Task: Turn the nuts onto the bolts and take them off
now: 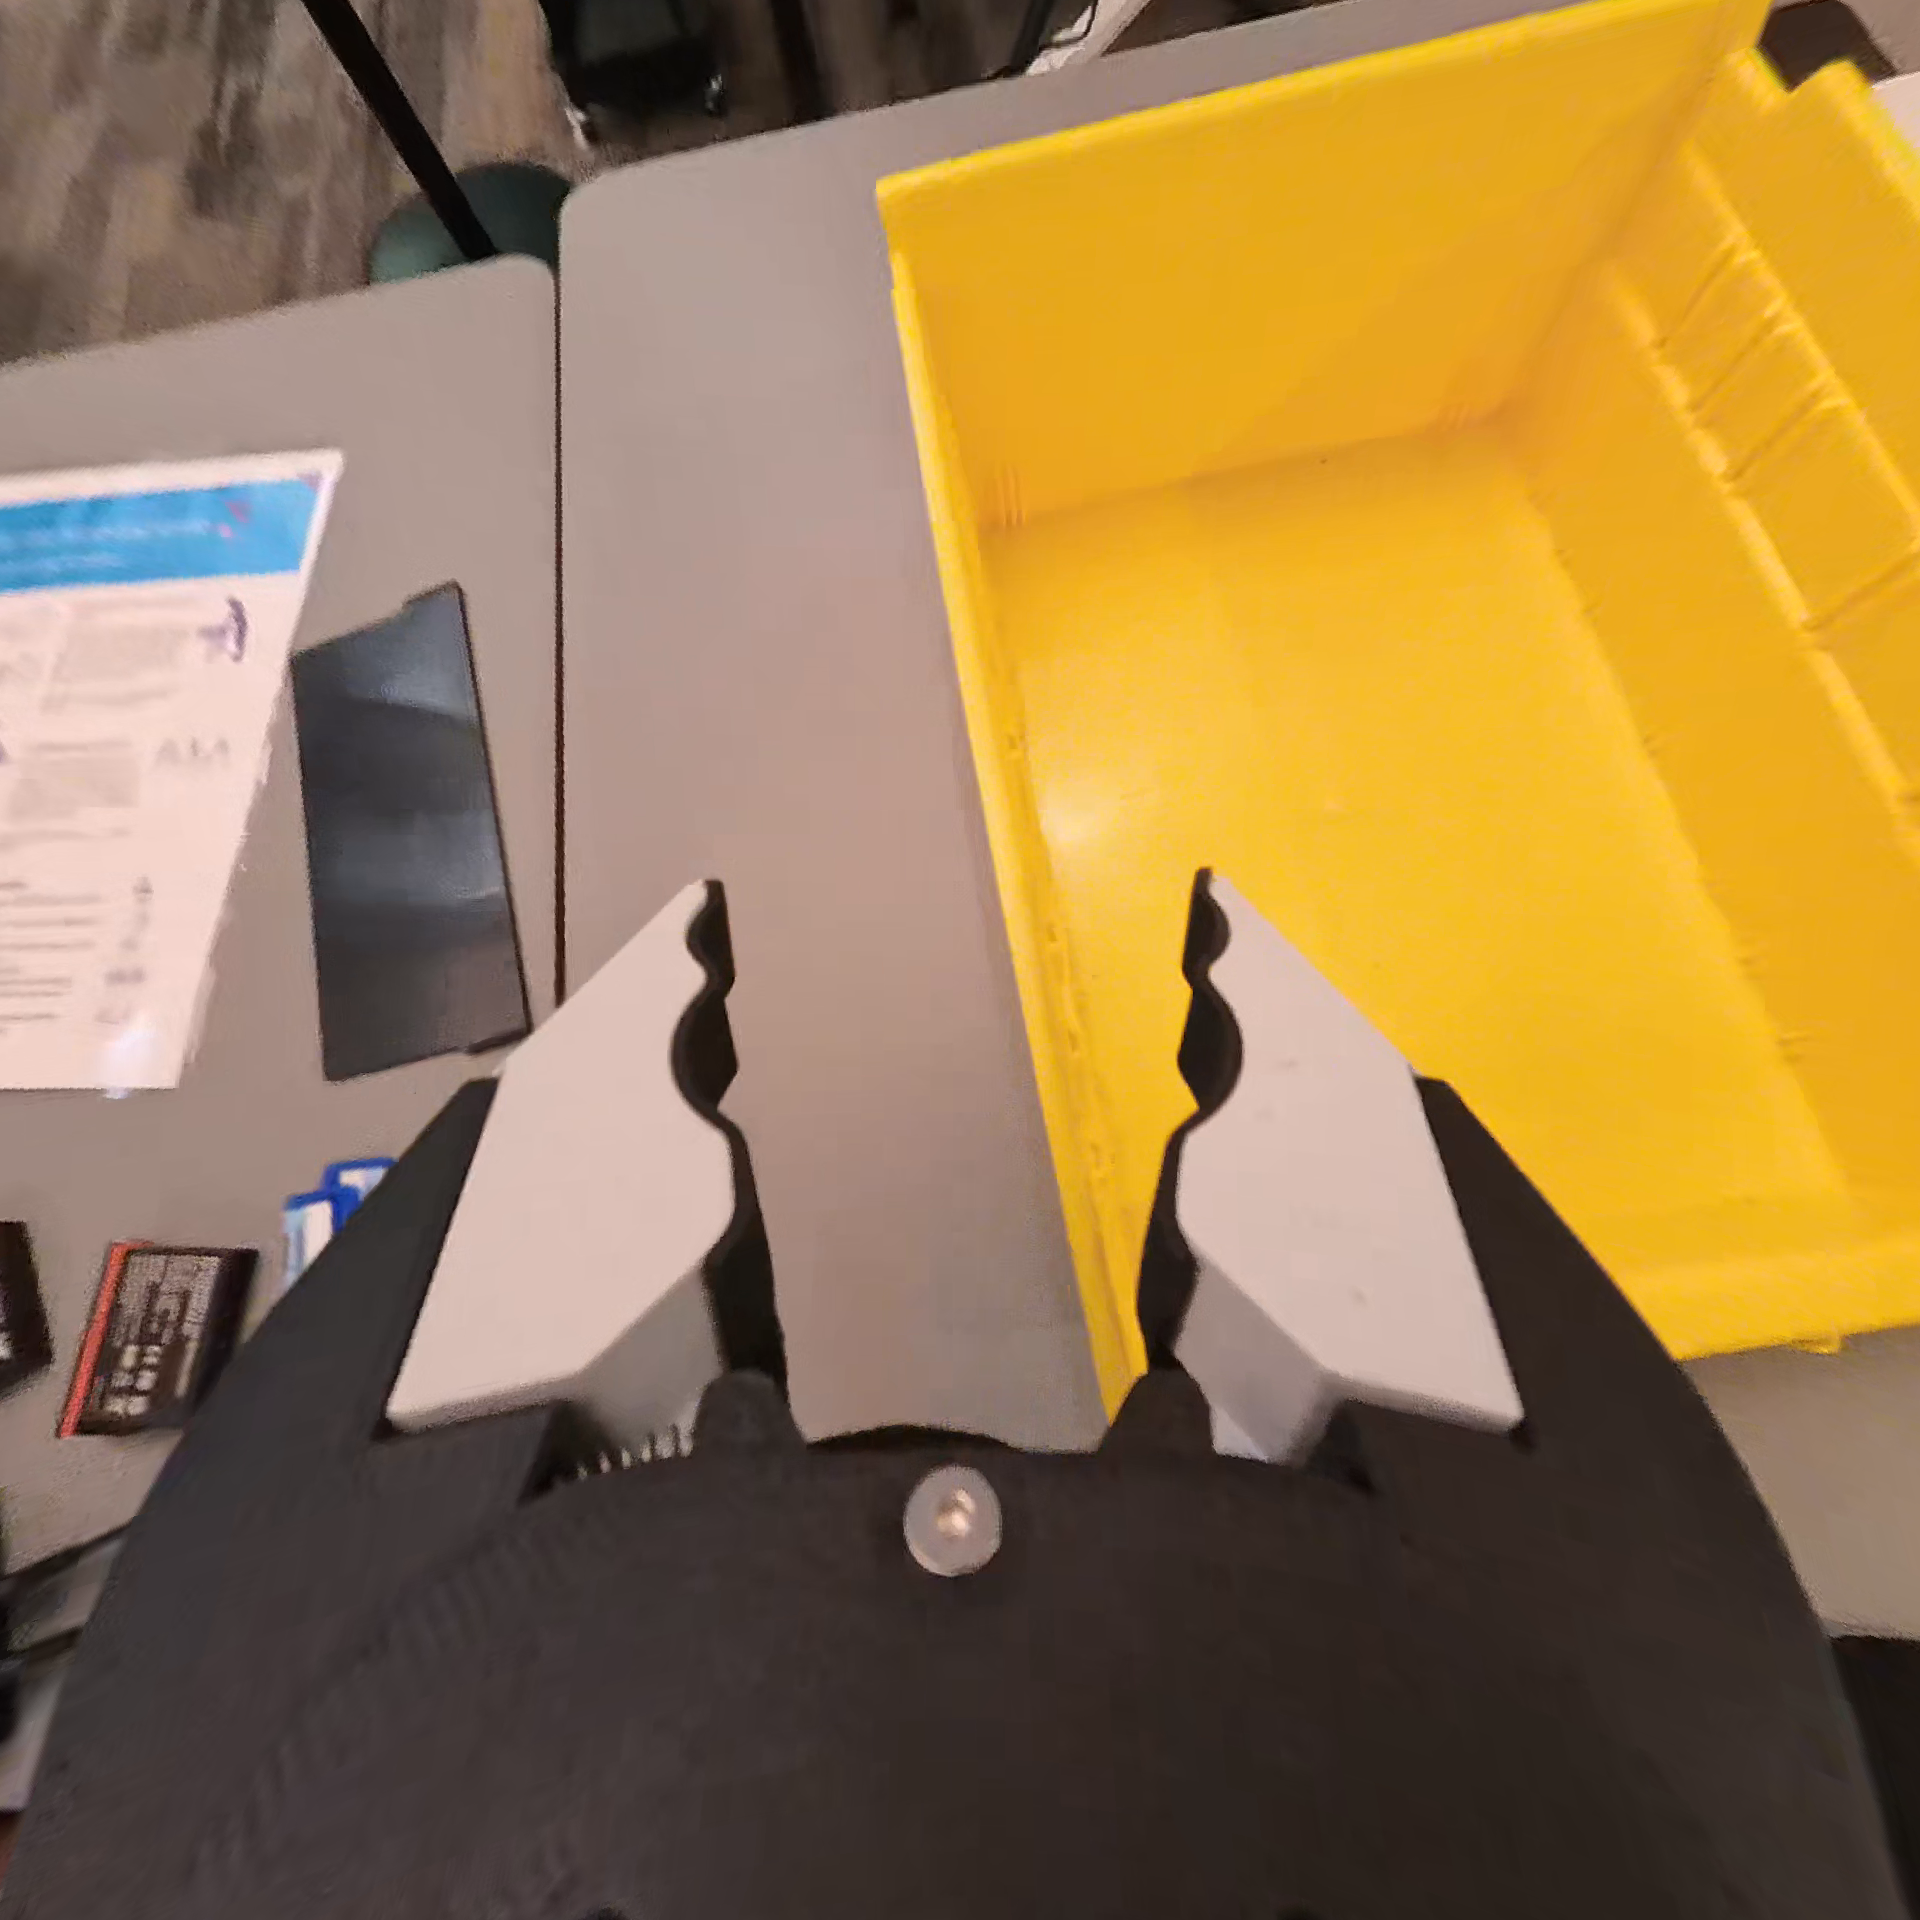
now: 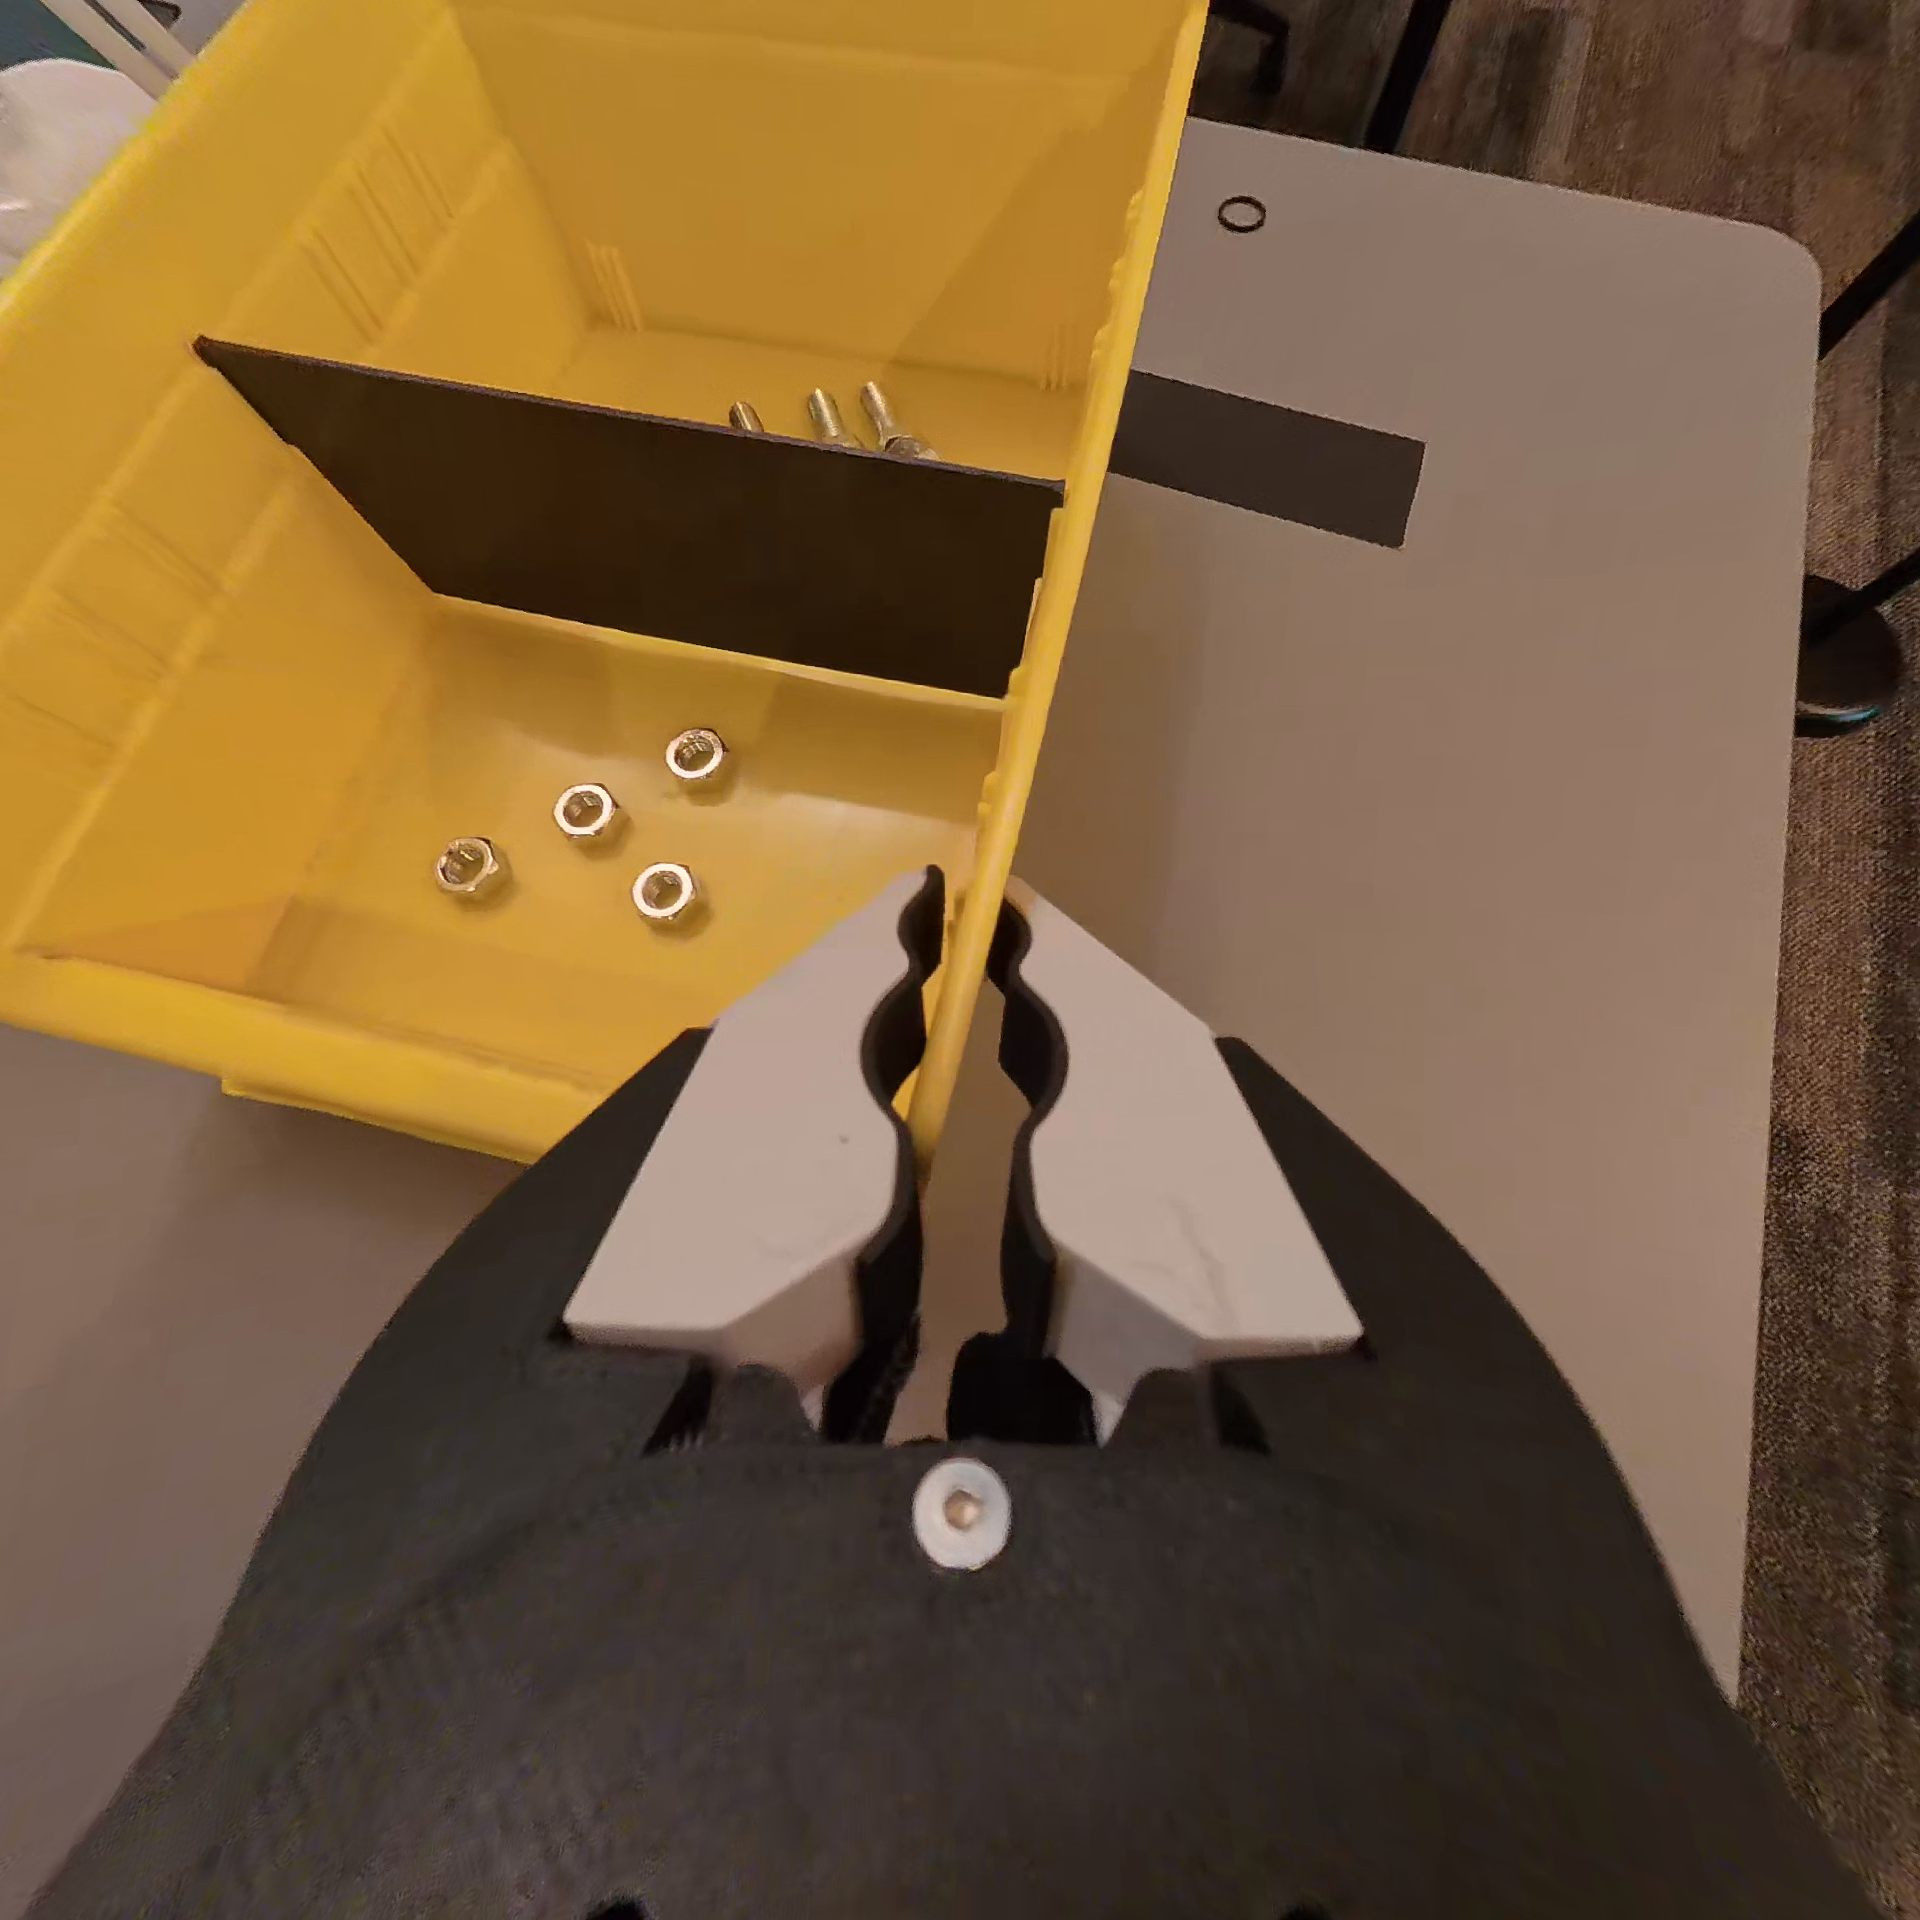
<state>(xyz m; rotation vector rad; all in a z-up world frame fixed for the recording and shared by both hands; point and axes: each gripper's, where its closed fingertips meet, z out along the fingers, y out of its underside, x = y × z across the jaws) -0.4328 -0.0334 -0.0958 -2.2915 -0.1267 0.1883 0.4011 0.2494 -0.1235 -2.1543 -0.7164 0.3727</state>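
Note:
In the right wrist view a yellow bin [image 2: 312, 520] is split by a black divider [image 2: 675, 530]. Several silver nuts [image 2: 589, 810] lie in its near compartment. Silver bolts [image 2: 821, 416] lie in the far one, partly hidden behind the divider. My right gripper [image 2: 977, 888] is shut on the bin's right wall [image 2: 1049, 665], one finger inside and one outside. In the left wrist view my left gripper [image 1: 958, 883] is wide open and holds nothing. It straddles the left wall [image 1: 997, 727] of an empty yellow bin [image 1: 1403, 779] without pressing on it.
The bins stand on a grey table [image 1: 769, 520]. Left of the left gripper lie a printed sheet [image 1: 135, 748], a black flat slab [image 1: 405, 831] and small packs [image 1: 156, 1330]. Right of the right gripper are a black strip [image 2: 1278, 478], a small black ring [image 2: 1241, 215] and the table's edge [image 2: 1808, 416]. Across from one pair of fingers to the other is roughly 90 centimeters.

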